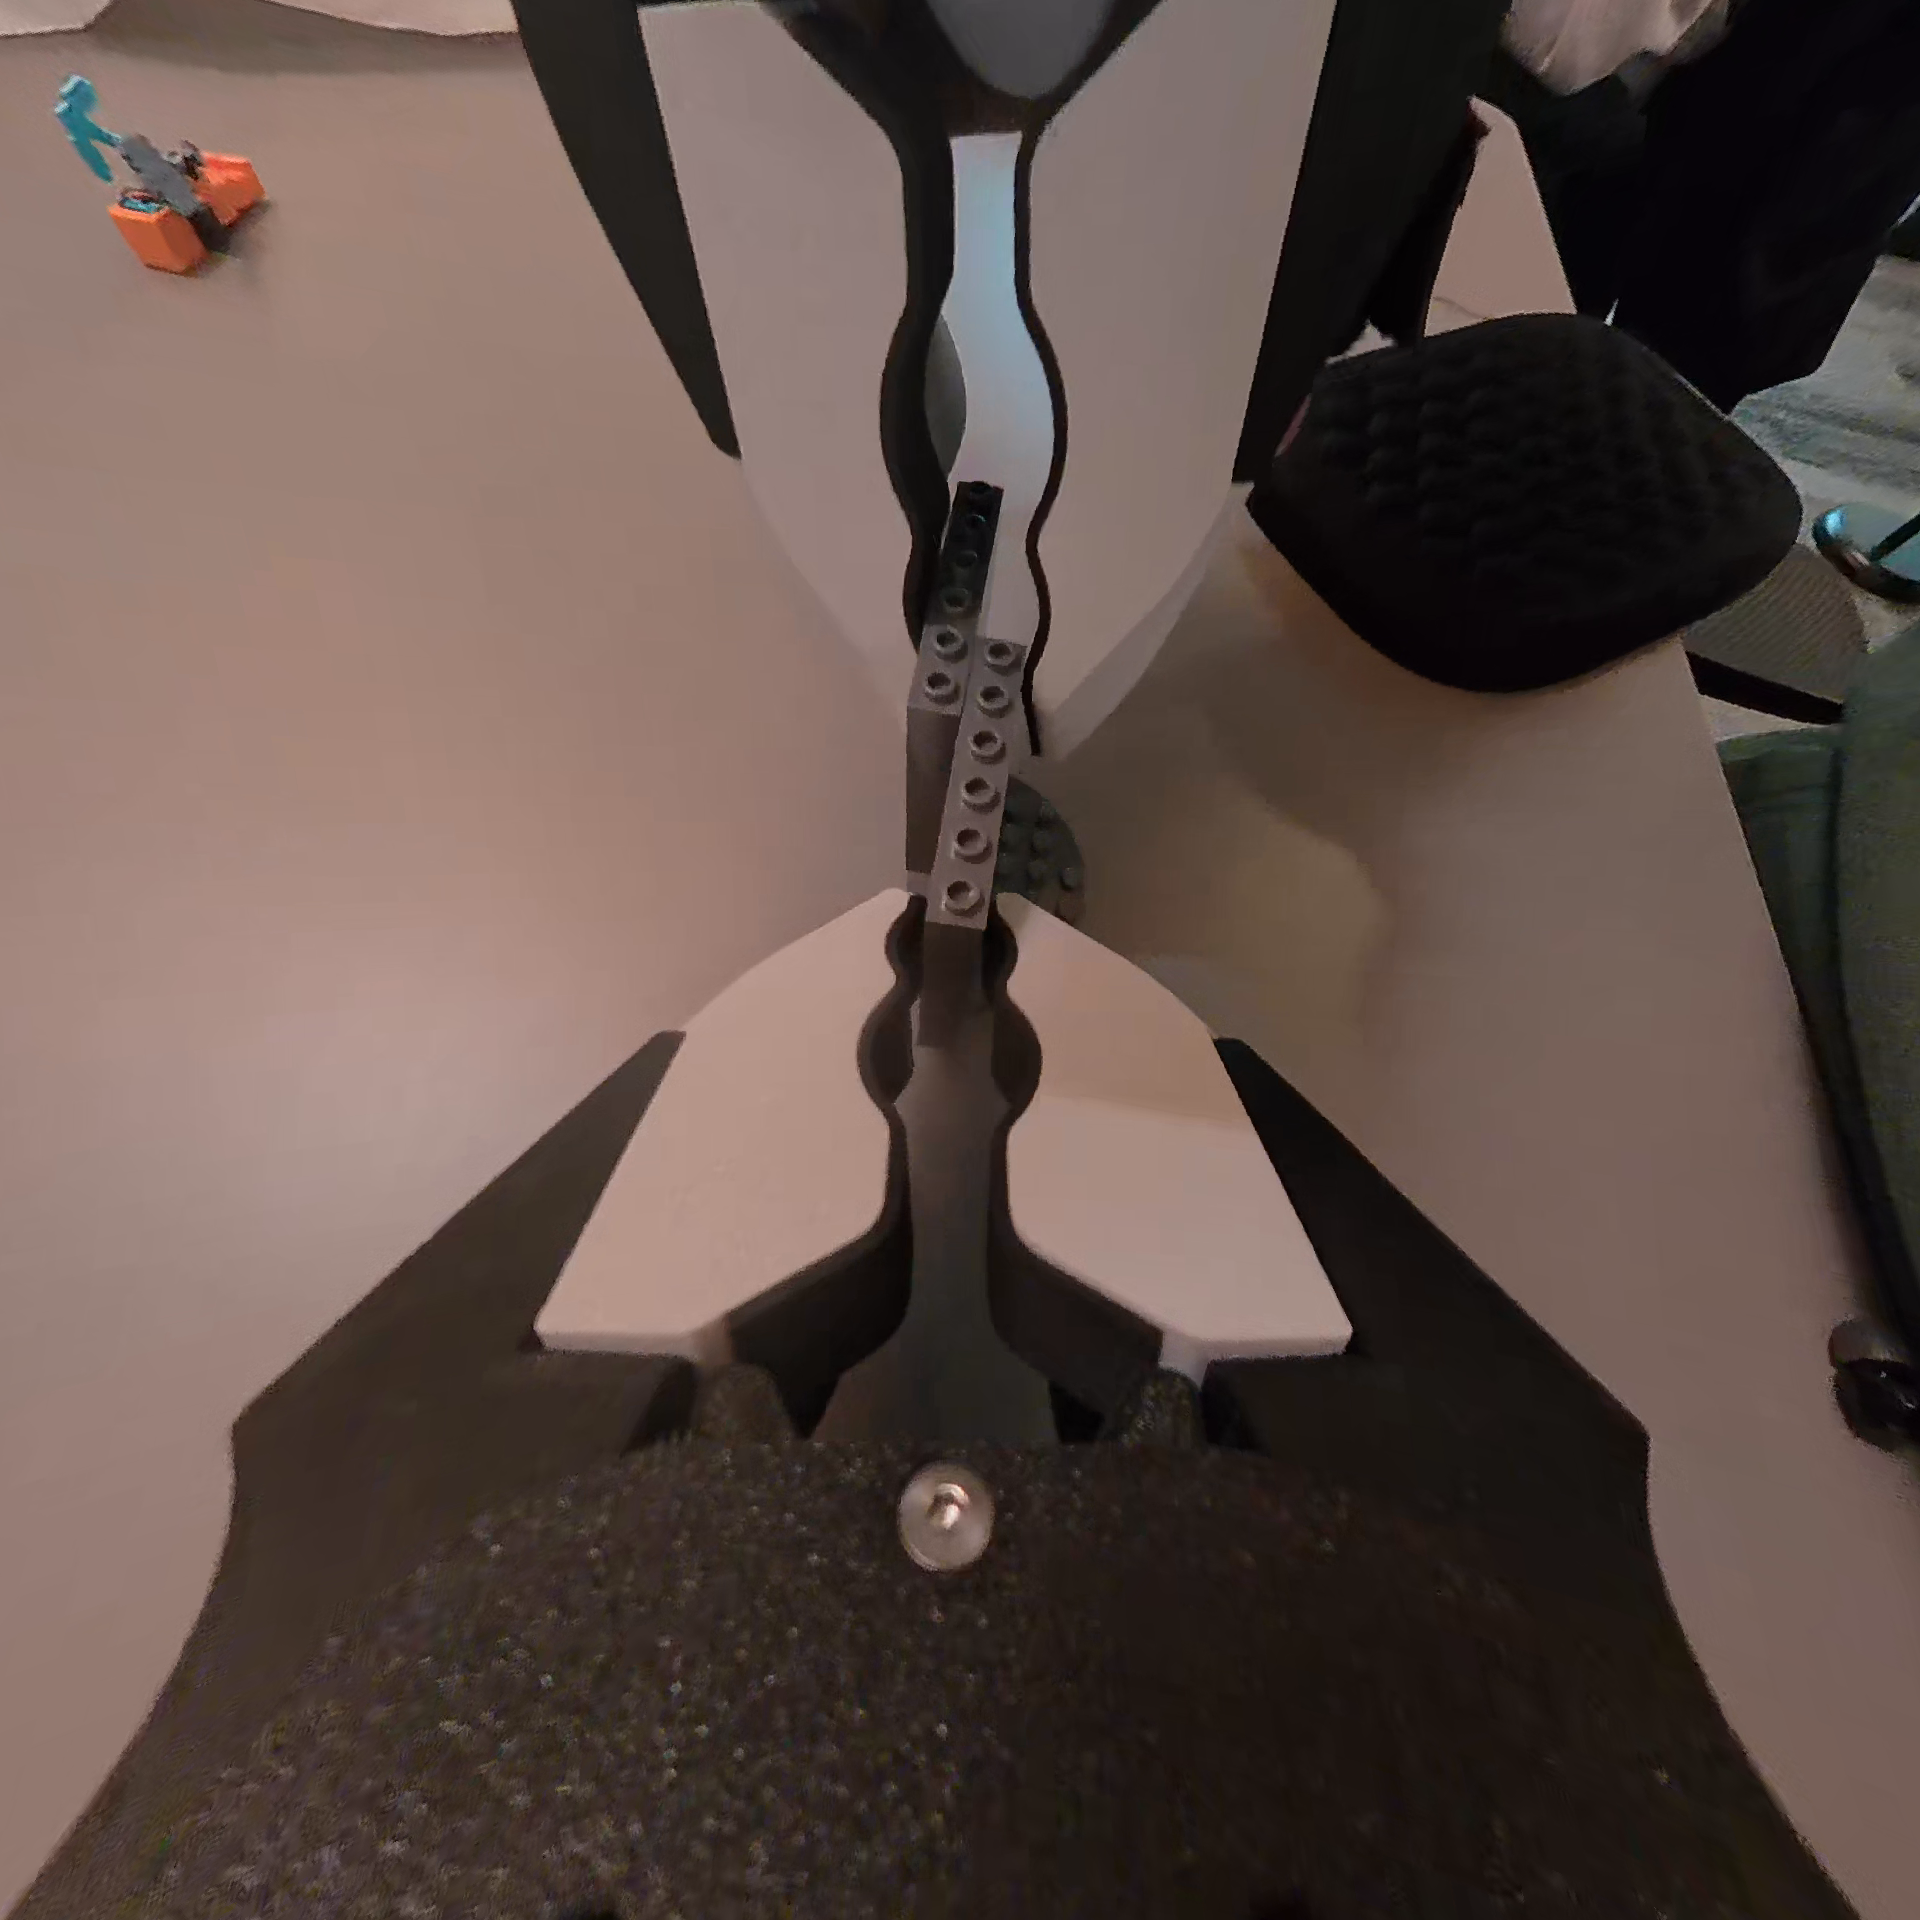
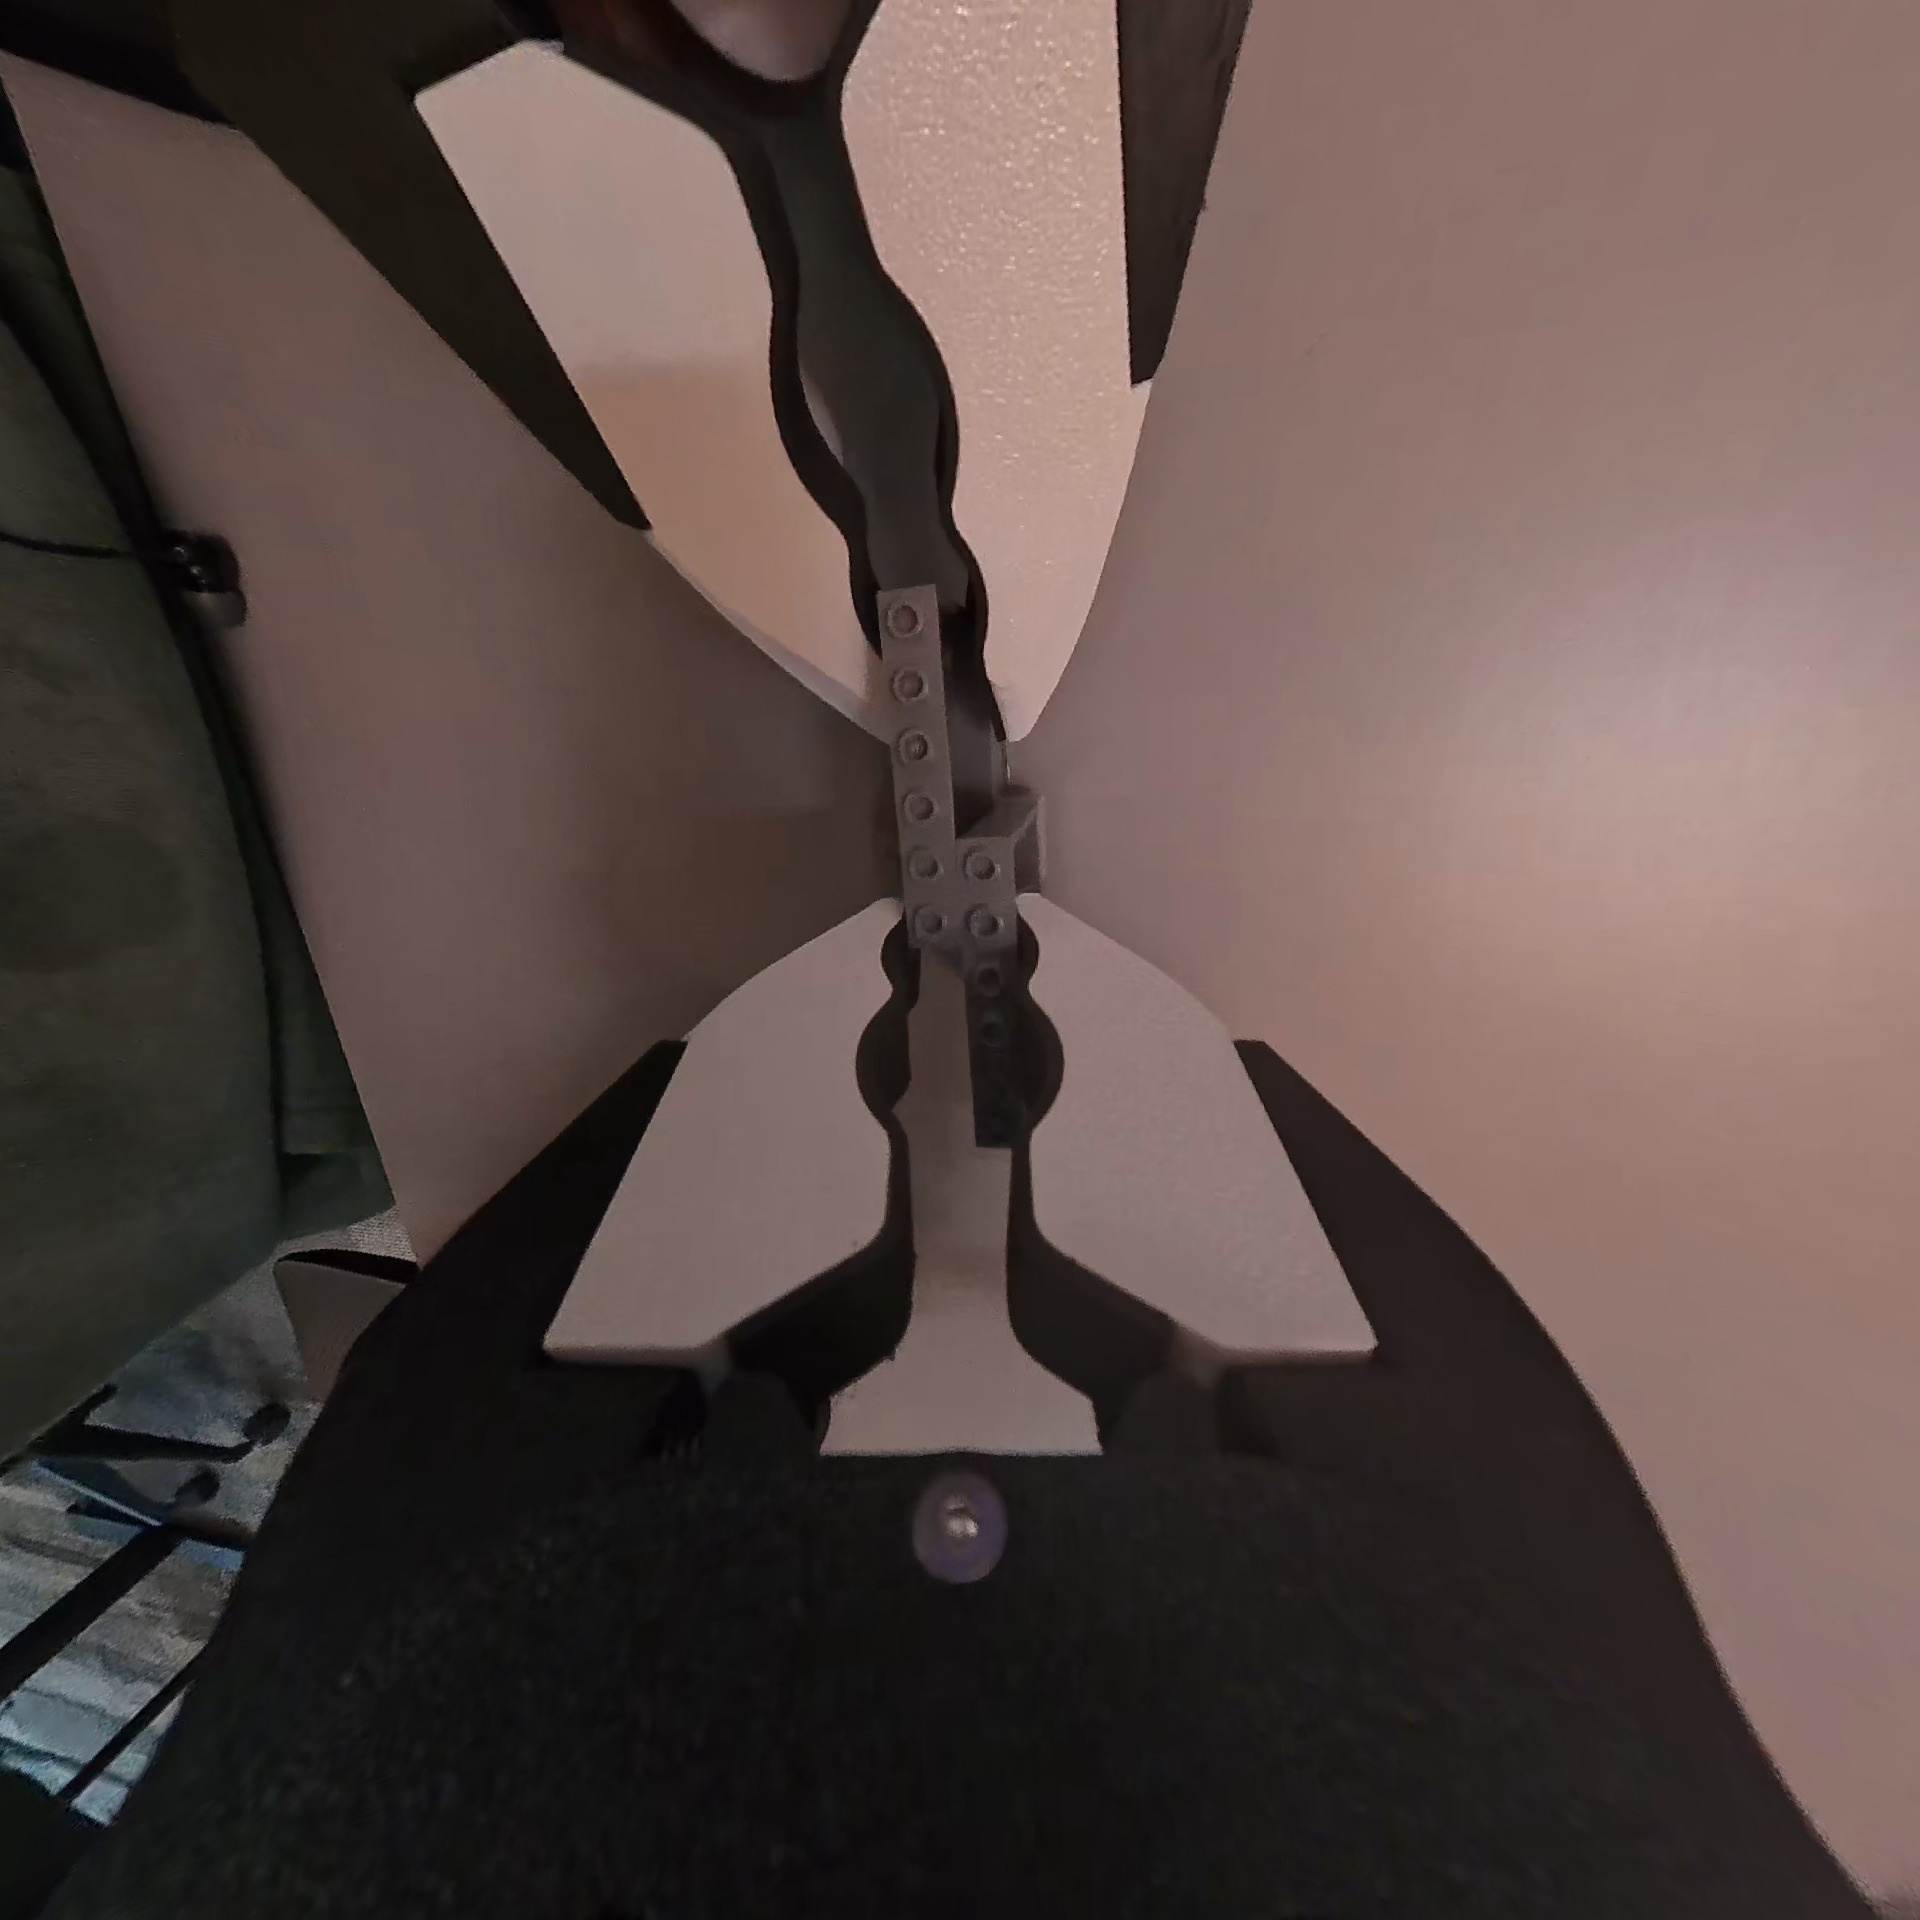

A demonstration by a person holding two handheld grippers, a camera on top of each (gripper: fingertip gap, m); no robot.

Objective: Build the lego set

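My two grippers face each other tip to tip over a beige table (image 1: 416, 727). My left gripper (image 1: 951, 920) is shut on the end of a long light-grey studded brick (image 1: 975, 790), which also shows in the right wrist view (image 2: 914, 717). My right gripper (image 2: 961, 920) is shut on a dark studded strip (image 2: 994, 1049) with a short grey brick (image 2: 982, 878) on its end. In the left wrist view the right gripper (image 1: 977, 696) comes down from the top with the dark strip (image 1: 968, 540). The short grey brick lies side by side against the long one; I cannot tell whether they are locked together.
A small orange, grey and teal lego build (image 1: 177, 197) stands far off at the table's back left. A black padded seat (image 1: 1527, 499) sits past the table's right edge. A dark studded piece (image 1: 1039, 842) shows just beneath the held bricks. My left and right fingertips are right by each other.
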